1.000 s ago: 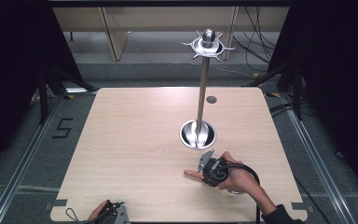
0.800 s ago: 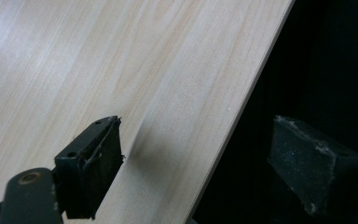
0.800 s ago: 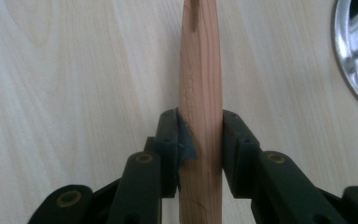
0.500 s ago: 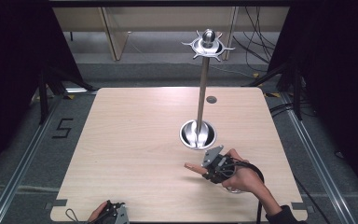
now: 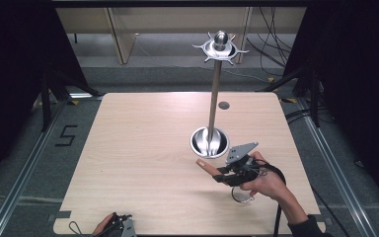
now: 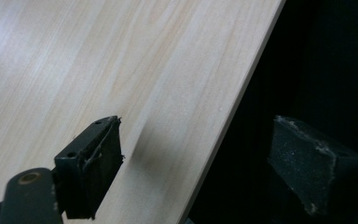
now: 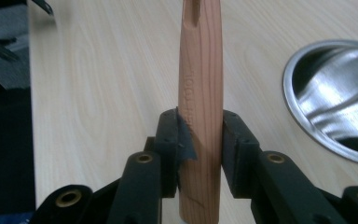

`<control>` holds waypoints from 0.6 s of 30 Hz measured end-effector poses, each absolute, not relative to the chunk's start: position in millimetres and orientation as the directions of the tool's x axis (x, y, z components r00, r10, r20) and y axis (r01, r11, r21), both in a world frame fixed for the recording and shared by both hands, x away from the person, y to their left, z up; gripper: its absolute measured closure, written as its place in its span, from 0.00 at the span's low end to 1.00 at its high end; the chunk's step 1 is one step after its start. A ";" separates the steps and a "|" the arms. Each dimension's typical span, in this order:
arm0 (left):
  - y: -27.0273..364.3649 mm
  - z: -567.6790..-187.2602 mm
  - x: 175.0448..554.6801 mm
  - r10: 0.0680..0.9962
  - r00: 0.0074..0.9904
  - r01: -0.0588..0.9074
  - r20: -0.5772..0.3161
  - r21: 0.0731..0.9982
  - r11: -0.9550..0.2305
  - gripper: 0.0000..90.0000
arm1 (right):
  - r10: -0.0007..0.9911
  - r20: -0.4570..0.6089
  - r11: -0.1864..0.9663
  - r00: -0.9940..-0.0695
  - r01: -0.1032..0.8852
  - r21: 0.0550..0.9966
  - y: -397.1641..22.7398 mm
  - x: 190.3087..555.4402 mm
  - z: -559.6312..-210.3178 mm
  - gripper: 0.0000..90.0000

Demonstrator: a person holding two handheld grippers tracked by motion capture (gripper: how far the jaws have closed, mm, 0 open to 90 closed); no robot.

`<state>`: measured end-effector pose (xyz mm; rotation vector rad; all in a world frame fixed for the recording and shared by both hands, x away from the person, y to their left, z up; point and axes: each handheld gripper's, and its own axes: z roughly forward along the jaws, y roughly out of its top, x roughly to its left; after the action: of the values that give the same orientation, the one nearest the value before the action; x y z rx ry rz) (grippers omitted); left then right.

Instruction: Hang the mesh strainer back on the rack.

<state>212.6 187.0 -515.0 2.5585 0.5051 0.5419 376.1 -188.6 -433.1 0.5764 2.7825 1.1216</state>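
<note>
Two grippers are seen at the desk (image 5: 143,148). The right gripper (image 7: 199,140) is clamped on a wooden handle (image 7: 200,93), its pads pressed on either side of the shaft, and the handle is held clear of the desk, just beside the steel base (image 5: 209,142) of the stand. In the high view the handle (image 5: 208,166) is pointed out to the left of the right gripper (image 5: 222,174). The left gripper (image 5: 121,228) is parked at the near edge of the desk; its jaws are seen well apart, with nothing between them, one over the wood and one past the edge.

The step in hand is judged to be the carrying of the handle toward the stand, whose pole (image 5: 214,101) rises from the base to a pronged top (image 5: 220,47). What the far end of the handle bears cannot be told. For the next move, a lift up along the pole is probably called for, with the grip kept firm so the handle is not let slip, and with the pole not knocked.

Compared with a second ago, the right gripper has been raised and shifted slightly, with the handle now seen higher against the base. The left gripper has been kept in place.
</note>
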 end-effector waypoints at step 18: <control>186.4 -514.8 212.9 0.422 0.861 0.239 0.285 0.505 -0.829 0.18 | 0.406 0.062 0.540 -0.912 0.294 0.788 -196.7 374.4 -406.8 0.79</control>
<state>212.9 186.4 -514.8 2.5714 0.4851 0.5395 374.4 -196.7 -406.8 0.6038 2.6426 1.3158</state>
